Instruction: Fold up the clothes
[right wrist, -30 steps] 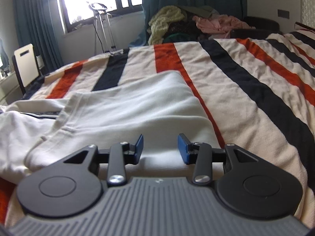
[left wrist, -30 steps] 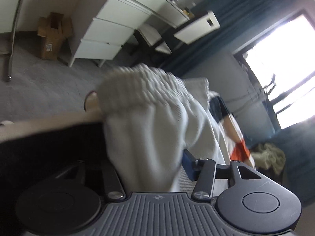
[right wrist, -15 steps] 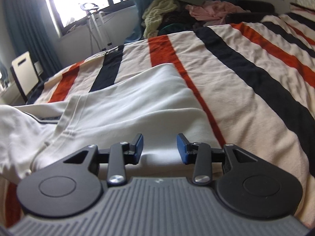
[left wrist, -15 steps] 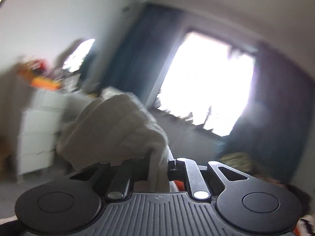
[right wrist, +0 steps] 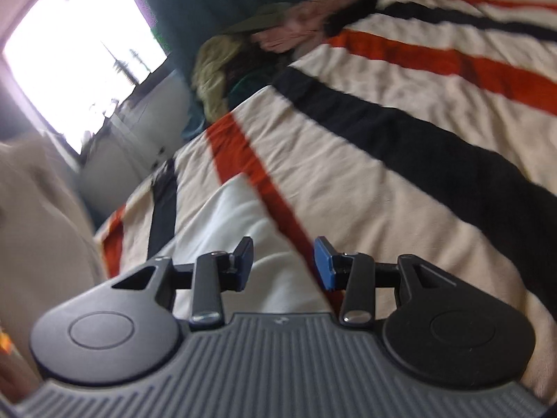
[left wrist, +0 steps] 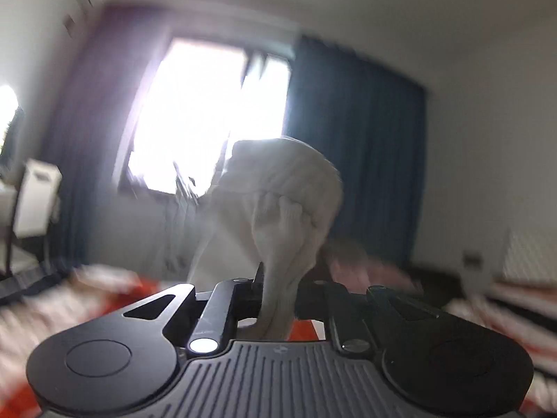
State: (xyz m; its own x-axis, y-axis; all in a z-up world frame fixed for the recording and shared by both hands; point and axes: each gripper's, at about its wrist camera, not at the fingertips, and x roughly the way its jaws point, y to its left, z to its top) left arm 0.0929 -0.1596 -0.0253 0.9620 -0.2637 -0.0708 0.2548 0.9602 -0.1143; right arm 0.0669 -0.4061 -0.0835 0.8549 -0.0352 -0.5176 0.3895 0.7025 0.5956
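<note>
Above striped bed (right wrist: 400, 188), your left gripper (left wrist: 278, 299) clamps white garment (left wrist: 289, 216) by bunched edge, lifting it for fold. Right gripper (right wrist: 283, 261) half open, empty, over garment's flat part, ready to pin.

The left gripper (left wrist: 278, 296) points level, and its jaws are pinched tight on a bunch of white garment (left wrist: 282, 216) that bulges up ahead of the fingers. The right gripper (right wrist: 282, 264) tilts downward and is rolled to one side; its blue-padded fingers (right wrist: 323, 268) stand apart with nothing between them, hovering just above the cloth below.
</note>
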